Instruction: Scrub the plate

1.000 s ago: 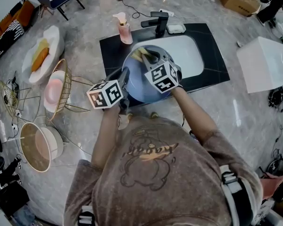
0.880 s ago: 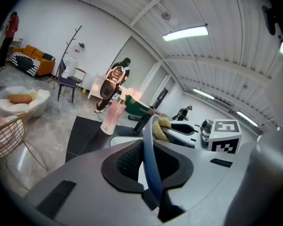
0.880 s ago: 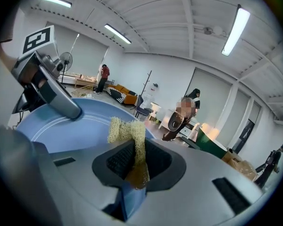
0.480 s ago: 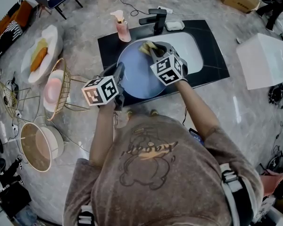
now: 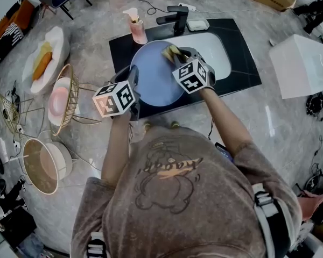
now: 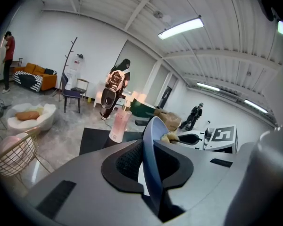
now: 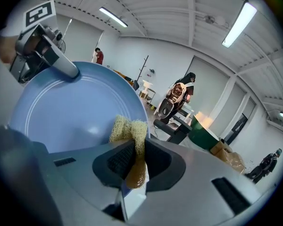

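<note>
A round blue plate (image 5: 155, 78) is held tilted over the white sink (image 5: 215, 55). My left gripper (image 5: 133, 86) is shut on the plate's left rim, which runs edge-on between its pads as a blue rim (image 6: 151, 159) in the left gripper view. My right gripper (image 5: 175, 55) is shut on a yellow scrub sponge (image 5: 169, 52) at the plate's upper right edge. In the right gripper view the sponge (image 7: 130, 135) sticks out of the jaws and lies against the plate's face (image 7: 70, 112).
A pink soap bottle (image 5: 137, 29) and a black faucet (image 5: 175, 16) stand behind the sink on the black counter (image 5: 242, 58). A wire rack (image 5: 70, 98) with a pink dish, a white dish with food (image 5: 43, 58) and a white box (image 5: 304, 66) flank it.
The plate and both grippers have shifted up and slightly left in the head view. The right gripper's sponge has slid from the plate's top towards its upper right edge.
</note>
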A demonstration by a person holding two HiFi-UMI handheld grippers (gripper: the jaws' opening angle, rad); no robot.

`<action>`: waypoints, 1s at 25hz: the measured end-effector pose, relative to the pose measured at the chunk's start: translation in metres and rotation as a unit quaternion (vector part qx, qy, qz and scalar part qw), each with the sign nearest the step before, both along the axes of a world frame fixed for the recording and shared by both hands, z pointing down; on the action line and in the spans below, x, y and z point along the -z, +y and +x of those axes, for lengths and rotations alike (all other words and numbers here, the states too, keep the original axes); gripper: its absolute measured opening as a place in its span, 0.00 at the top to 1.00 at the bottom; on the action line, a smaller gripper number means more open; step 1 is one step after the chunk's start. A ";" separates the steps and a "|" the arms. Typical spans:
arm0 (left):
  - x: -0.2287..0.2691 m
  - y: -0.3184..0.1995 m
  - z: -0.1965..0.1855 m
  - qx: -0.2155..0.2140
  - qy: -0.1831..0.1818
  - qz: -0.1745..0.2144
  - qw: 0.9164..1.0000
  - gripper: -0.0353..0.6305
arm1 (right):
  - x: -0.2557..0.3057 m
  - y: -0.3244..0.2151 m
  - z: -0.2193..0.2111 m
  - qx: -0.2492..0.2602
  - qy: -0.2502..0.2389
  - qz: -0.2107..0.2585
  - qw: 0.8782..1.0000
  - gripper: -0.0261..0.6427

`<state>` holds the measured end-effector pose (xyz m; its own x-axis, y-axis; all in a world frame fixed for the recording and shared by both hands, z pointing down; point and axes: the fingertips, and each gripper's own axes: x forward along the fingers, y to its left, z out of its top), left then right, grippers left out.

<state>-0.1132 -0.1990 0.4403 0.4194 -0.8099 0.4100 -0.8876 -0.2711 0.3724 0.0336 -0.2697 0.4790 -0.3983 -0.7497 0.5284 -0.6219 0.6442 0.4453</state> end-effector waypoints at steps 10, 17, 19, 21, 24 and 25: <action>-0.003 -0.006 -0.012 0.033 -0.021 0.010 0.999 0.88 | -0.030 0.012 -0.001 0.004 -0.002 -0.056 0.998 0.89; -0.002 -0.010 -0.022 0.056 -0.019 0.017 0.998 0.88 | -0.045 0.032 -0.008 0.024 -0.010 -0.088 0.996 0.89; -0.002 -0.011 -0.022 0.060 -0.016 0.019 0.998 0.88 | -0.049 0.040 -0.008 0.027 -0.014 -0.100 0.995 0.89; -0.003 -0.013 -0.023 0.062 -0.013 0.019 0.998 0.88 | -0.054 0.047 -0.009 0.030 -0.017 -0.110 0.993 0.89; -0.007 -0.014 -0.023 0.065 -0.009 0.017 0.998 0.88 | -0.063 0.058 -0.010 0.030 -0.025 -0.127 0.991 0.89; -0.007 -0.014 -0.023 0.066 -0.008 0.016 0.998 0.88 | -0.065 0.062 -0.010 0.031 -0.026 -0.131 0.990 0.89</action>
